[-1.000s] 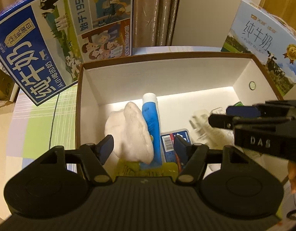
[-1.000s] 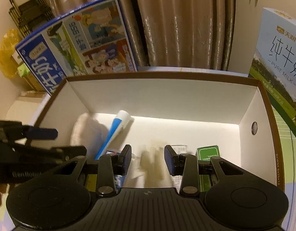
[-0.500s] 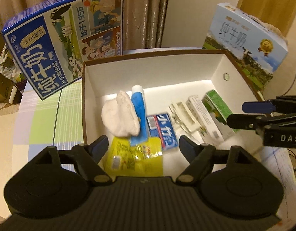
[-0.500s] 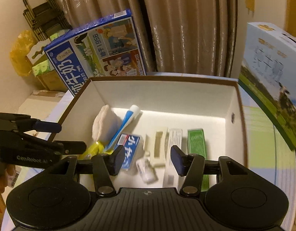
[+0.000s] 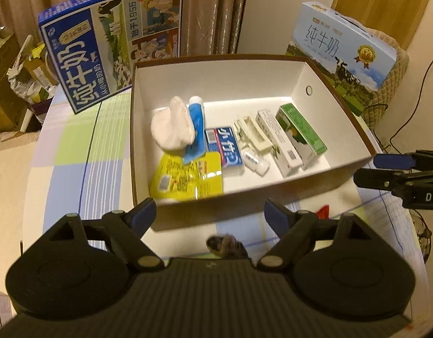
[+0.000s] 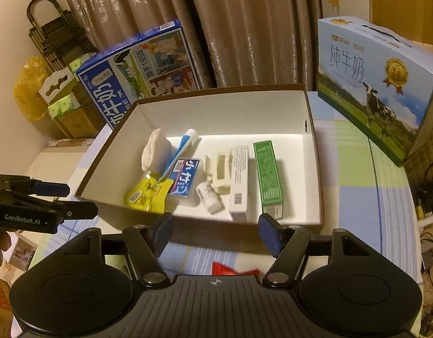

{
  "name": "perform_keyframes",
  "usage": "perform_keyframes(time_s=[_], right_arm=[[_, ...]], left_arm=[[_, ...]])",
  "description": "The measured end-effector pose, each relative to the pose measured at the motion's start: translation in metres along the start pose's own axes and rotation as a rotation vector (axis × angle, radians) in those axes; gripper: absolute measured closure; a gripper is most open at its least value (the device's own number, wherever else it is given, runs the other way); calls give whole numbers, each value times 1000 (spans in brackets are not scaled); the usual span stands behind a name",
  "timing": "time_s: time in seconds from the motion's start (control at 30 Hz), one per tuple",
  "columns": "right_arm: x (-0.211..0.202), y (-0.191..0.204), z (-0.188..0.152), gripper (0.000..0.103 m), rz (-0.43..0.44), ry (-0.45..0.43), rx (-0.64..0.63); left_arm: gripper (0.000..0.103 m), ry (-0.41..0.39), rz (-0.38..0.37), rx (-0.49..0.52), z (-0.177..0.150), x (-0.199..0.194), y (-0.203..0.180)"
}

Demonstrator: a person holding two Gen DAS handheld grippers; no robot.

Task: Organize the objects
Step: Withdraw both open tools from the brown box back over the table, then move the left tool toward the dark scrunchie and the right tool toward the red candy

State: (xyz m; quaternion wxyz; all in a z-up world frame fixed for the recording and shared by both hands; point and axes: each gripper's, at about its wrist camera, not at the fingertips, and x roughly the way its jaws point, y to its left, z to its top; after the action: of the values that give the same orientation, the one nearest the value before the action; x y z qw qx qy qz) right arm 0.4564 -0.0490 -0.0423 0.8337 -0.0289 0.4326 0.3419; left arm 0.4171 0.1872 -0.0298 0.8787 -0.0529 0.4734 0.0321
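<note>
The open box [image 5: 323, 70] stands on the checked tablecloth [image 5: 75, 140], and the things are laid along its floor: a white cloth [image 5: 171, 126] at the left end, a blue tube [image 5: 195, 129] leaning on it, a yellow packet [image 5: 185, 180] at the near wall, then a blue-and-white pack [image 5: 226, 148], a cream plastic piece [image 5: 253, 132], a small white bottle [image 5: 256, 162], a white carton [image 5: 278, 143] and a green carton [image 5: 301, 129] side by side. Bare floor is left along the far wall and in the right end. Behind the left corner a blue milk carton [image 5: 112, 39] stands close; a pale milk box [image 5: 346, 53] stands apart at the right, with open cloth between. The left gripper [image 5: 211, 214] is held spread and empty just outside the near rim; the right gripper [image 6: 213, 229] is likewise parted, nothing between its fingers. Both sets of jaws have just been opening. A second ago both grippers were down inside the box, the left around the cloth and tube, the right around the cream piece; they are now drawn back, so that the whole box is seen.
</note>
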Motion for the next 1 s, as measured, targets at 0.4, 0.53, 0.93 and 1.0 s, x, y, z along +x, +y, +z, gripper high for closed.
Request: perform_keyframes(time_s=[0.4, 0.53, 0.93, 1.0], right_arm=[[-36, 19, -30, 32, 0, -10, -5], [-43, 23, -40, 30, -3, -4, -9], [-59, 26, -62, 22, -22, 6, -2], [-59, 27, -66, 20, -26, 10, -11]], left_arm=[[21, -1, 4, -9, -40, -33, -24], [20, 2, 13, -6, -51, -39, -31], [19, 22, 36, -18, -75, -47, -44], [19, 26, 37, -21, -78, -46, -45]])
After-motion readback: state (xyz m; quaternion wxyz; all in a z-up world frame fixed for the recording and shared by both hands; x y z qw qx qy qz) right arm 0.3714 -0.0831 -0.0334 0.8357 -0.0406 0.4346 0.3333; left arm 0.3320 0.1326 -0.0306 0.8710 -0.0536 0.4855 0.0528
